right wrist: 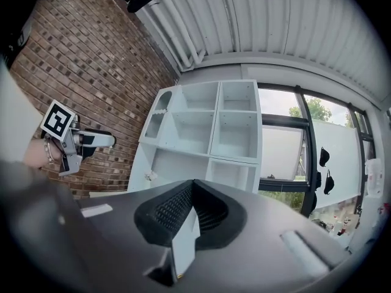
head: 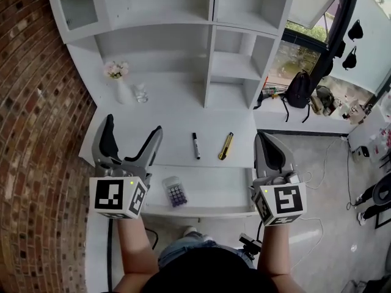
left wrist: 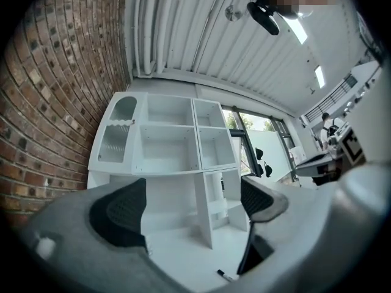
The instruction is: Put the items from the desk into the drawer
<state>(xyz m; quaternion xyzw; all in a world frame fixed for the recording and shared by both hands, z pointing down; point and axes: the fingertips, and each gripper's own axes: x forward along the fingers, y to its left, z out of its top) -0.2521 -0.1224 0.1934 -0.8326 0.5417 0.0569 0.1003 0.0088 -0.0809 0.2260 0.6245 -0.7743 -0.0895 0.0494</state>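
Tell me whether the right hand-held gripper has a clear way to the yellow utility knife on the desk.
Probably yes: the utility knife lies alone on the desk, left of the right hand-held gripper, nothing between them. Its jaws are together, so they must open first.

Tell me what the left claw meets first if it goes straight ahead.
Likely the upright divider at the back of the desk; nothing shows between the open left claw and it. The marker lies below that line. Depth is unclear.

hand-held gripper (right wrist: 191,195) closed, white shelves (right wrist: 204,127) behind
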